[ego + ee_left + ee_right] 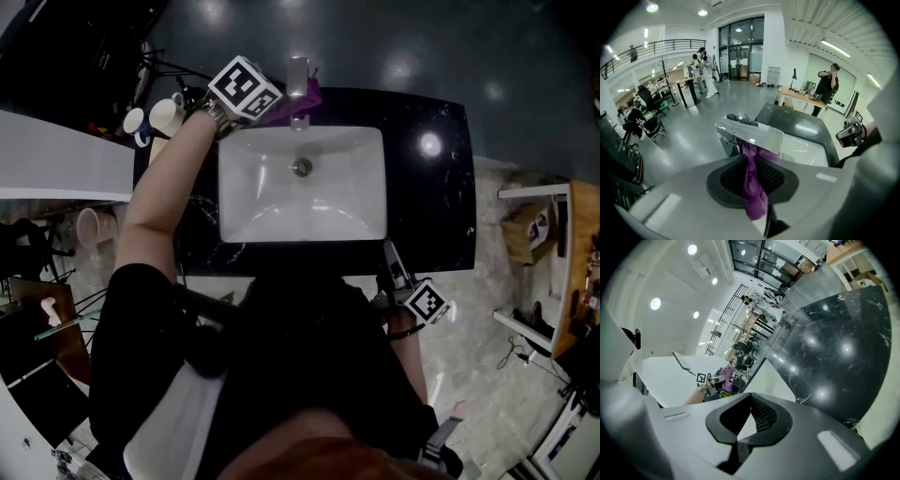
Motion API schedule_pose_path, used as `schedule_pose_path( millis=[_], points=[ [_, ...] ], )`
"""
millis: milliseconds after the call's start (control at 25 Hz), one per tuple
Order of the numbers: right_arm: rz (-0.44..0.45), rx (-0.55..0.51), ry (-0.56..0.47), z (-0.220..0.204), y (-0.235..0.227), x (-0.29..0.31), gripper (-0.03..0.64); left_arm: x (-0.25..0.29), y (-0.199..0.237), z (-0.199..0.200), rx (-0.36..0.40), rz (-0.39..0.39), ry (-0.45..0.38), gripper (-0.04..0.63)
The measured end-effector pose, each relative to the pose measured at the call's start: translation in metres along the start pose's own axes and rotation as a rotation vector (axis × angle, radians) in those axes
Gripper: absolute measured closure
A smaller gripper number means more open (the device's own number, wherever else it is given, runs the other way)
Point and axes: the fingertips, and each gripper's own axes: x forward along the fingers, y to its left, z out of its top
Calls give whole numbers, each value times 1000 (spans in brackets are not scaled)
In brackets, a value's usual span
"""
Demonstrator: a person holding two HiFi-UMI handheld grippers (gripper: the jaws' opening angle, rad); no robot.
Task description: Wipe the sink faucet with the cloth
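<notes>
The chrome faucet (298, 84) stands at the back rim of the white sink (244, 187), set in a black stone counter. A purple cloth (307, 98) is draped round the faucet. My left gripper (272, 101), under its marker cube, reaches the faucet from the left. In the left gripper view the cloth (750, 161) hangs from the faucet body (752, 133) down between the pads, and the left gripper (757, 194) is shut on it. My right gripper (392, 267) hovers by the counter's front right edge. There the right gripper (743, 427) is shut with nothing in it.
Two mugs (155, 119) stand left of the sink and a pink cup (94, 225) sits lower left. The drain (302, 167) lies mid-basin. A cardboard box (530, 230) and shelves are at the right. People stand far off in the hall (827, 86).
</notes>
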Motion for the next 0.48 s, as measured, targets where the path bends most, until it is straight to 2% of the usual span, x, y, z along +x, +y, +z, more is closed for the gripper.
schedule_pose_path(
  millis=[120,240,280,360,480],
  points=[
    [7,5,9,1,0,3,603,-7,-20,-5,-2,-71,-14,549],
    [23,22,25,-2,-2,8,603,-22,-52,-14,-58,-209,-65,549],
    [34,13,33,-2,1,11,603,-25,-62,-19,-111,-260,-94,548],
    [52,-5,47,-1,6,16,603,-27,-77,-33,-266,-351,-167,548],
    [48,10,59,-3,4,20,603,-22,-88,-56,-563,-468,-296,548]
  ],
)
